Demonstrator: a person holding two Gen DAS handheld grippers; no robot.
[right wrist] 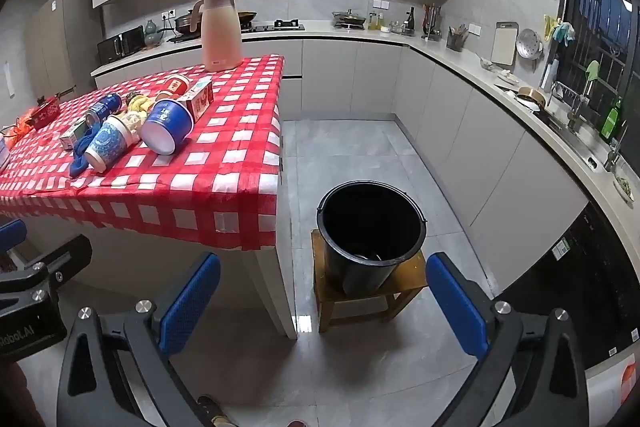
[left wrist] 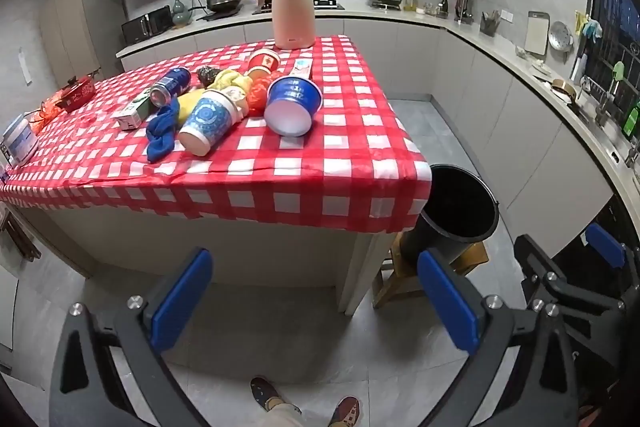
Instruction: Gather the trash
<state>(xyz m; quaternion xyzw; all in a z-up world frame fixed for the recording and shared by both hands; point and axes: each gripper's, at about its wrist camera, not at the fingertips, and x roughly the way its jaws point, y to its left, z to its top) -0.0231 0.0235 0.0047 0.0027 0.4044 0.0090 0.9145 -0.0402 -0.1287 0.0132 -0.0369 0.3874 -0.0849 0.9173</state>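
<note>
A pile of trash lies on the red checked tablecloth [left wrist: 304, 163]: a blue paper bowl on its side [left wrist: 292, 105], a blue patterned cup [left wrist: 210, 125], a blue can [left wrist: 172, 86], a red cup [left wrist: 262, 62], a blue cloth [left wrist: 162, 131], a small carton [left wrist: 134, 111] and yellow peel [left wrist: 230, 81]. A black bucket [right wrist: 370, 233] stands on a wooden stool [right wrist: 404, 285] right of the table. My left gripper [left wrist: 316, 303] is open and empty, held back from the table's front edge. My right gripper [right wrist: 324, 303] is open and empty, in front of the bucket.
A pink thermos jug [left wrist: 292, 9] stands at the table's far edge. A red item [left wrist: 78, 93] and a white jar [left wrist: 20, 141] sit at the table's left. Kitchen counters [right wrist: 500, 83] run along the back and right. My feet [left wrist: 308, 407] show on the grey floor.
</note>
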